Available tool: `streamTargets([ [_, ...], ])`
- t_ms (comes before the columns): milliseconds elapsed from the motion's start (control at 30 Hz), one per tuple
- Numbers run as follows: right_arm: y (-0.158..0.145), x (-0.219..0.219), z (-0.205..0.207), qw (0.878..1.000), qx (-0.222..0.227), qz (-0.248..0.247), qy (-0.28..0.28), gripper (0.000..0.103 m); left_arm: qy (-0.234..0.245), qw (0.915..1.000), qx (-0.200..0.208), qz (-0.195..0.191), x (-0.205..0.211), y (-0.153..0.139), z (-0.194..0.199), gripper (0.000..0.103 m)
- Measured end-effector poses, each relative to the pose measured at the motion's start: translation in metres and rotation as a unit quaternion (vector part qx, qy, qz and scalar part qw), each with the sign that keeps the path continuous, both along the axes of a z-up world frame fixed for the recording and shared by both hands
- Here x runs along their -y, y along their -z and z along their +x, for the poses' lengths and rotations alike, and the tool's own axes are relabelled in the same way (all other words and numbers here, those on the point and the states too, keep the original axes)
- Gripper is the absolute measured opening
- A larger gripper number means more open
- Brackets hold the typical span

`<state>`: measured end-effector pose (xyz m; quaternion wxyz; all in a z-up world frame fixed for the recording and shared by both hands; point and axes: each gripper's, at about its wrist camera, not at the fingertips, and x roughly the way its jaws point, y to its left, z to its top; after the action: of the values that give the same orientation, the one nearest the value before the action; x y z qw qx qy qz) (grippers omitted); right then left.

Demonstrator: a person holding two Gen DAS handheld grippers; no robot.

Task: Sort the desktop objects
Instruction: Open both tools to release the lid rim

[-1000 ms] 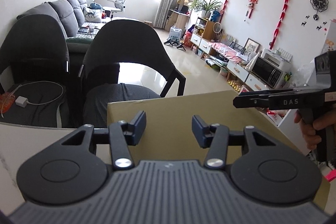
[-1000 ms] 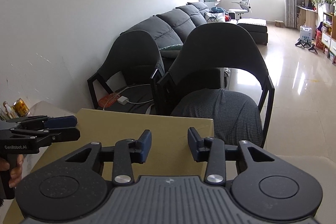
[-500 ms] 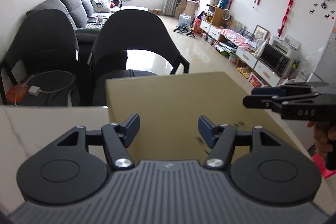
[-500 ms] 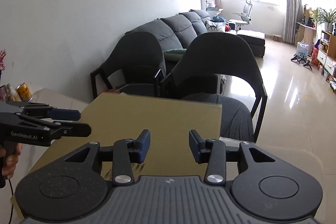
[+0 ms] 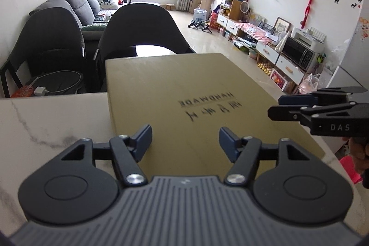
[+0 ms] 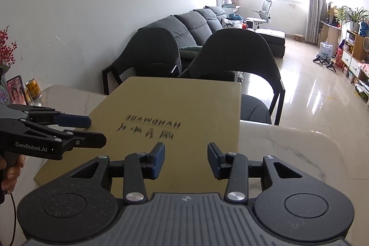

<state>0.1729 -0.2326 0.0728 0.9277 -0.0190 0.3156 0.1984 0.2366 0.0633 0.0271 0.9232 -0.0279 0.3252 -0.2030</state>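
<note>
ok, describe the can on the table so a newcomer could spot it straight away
Start at the white marble table with the big tan box lying flat on it. In the right wrist view, go to the table's far left corner by the wall, beside the red berry sprigs. The can stands upright there: small, gold with red markings, the only metal cylinder around.

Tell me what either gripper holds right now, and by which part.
Nothing. Left gripper and right gripper both stand open above the flat tan box, with nothing between their fingers.

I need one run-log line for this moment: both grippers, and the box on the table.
left gripper: open, jaws just widened, nothing between | right gripper: open, empty | brown cardboard box: flat on marble table, not gripped
</note>
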Motion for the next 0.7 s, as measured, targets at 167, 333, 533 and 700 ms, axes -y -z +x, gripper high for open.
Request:
streamTargets([
  [167, 0.000, 0.000, -0.026, 1.000, -0.003, -0.007, -0.003, 0.044, 0.003, 1.0000, 0.004, 0.003, 0.002, 0.000, -0.013, 0.065],
  [333, 0.007, -0.001, -0.039, 1.000, -0.010, -0.012, 0.000, 0.045, 0.001, 0.9999, 0.011, 0.007, 0.004, 0.003, -0.022, 0.068],
  [533, 0.014, 0.000, -0.045, 1.000, -0.001, -0.011, 0.005, 0.045, -0.001, 0.9991, 0.037, 0.022, 0.009, 0.009, -0.030, 0.068],
  [700, 0.017, -0.007, -0.051, 0.999, 0.012, -0.033, 0.009, 0.045, -0.008, 0.9988, 0.042, 0.023, 0.014, 0.005, -0.034, 0.070],
])
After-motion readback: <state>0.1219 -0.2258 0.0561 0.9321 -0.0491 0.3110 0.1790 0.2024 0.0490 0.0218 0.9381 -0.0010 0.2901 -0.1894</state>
